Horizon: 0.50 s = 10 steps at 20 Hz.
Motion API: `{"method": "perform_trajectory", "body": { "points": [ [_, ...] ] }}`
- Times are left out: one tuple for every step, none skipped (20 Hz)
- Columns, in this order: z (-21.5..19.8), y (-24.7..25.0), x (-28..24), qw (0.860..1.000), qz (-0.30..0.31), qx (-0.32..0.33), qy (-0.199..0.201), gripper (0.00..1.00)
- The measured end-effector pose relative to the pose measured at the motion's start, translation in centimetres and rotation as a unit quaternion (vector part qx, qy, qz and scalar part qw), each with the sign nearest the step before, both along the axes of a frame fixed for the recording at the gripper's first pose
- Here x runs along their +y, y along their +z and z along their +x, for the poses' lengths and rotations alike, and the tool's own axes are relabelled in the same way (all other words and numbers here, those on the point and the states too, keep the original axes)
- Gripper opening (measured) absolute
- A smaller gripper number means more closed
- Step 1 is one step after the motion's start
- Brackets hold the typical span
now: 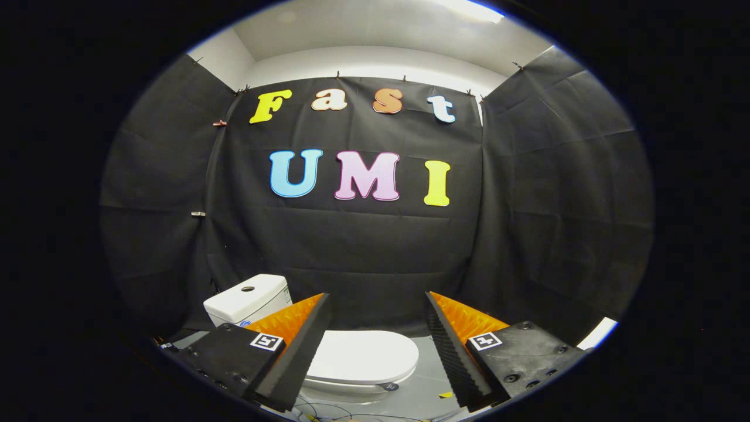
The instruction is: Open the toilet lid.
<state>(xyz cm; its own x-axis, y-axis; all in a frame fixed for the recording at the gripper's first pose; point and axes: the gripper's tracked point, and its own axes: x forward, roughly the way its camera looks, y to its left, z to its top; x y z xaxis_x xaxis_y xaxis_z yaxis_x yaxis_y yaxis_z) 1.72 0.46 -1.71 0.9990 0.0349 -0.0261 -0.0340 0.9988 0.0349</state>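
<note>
Left first: white cistern [249, 300] stands against the black cloth wall [363, 258], a small round button hole on its top, partly hidden behind the left finger. Toilet lid [360, 356] comes next, shut flat over the bowl [345, 391], sitting low and between the two fingers, a bit beyond them and nearer the left one. Gripper [375, 351] spread wide, nothing between the jaws, touching nothing. Loose wires [328, 410] lie on the grey floor [425, 381] just in front of the bowl; small yellow scrap [446, 394] to the right of the lid near the right finger.

Handling, my guess: lid looks like rigid glossy plastic, light, hinged at the cistern side, slippery on top. Best hold is the front lip, where it overhangs the bowl; hook or pinch under that edge and swing up toward the cistern. Bowl contents can't be told, lid covers it. Cistern closed too.
</note>
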Motion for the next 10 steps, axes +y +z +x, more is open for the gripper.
{"method": "perform_trajectory", "body": {
  "points": [
    [0.2, -0.3, 0.3, 1.0, 0.009, 0.0, 0.006, 0.99],
    [0.4, -0.7, 0.0, 1.0, 0.019, 0.002, 0.007, 0.99],
    [0.8, -1.2, -0.3, 1.0, 0.029, 0.006, 0.006, 0.99],
    [1.1, -1.9, -0.5, 0.999, 0.039, 0.009, 0.005, 0.99],
    [1.6, -2.8, -1.0, 0.999, 0.052, 0.016, 0.001, 0.99],
    [2.1, -3.7, -1.5, 0.998, 0.062, 0.025, -0.005, 0.99],
    [2.5, -4.7, -2.0, 0.997, 0.073, 0.034, -0.011, 0.99],
    [2.9, -5.7, -2.7, 0.995, 0.086, 0.043, -0.019, 0.99],
    [3.3, -6.6, -3.1, 0.993, 0.101, 0.051, -0.023, 0.99],
    [3.5, -7.8, -3.3, 0.991, 0.117, 0.06, -0.024, 0.99]
  ]
}}
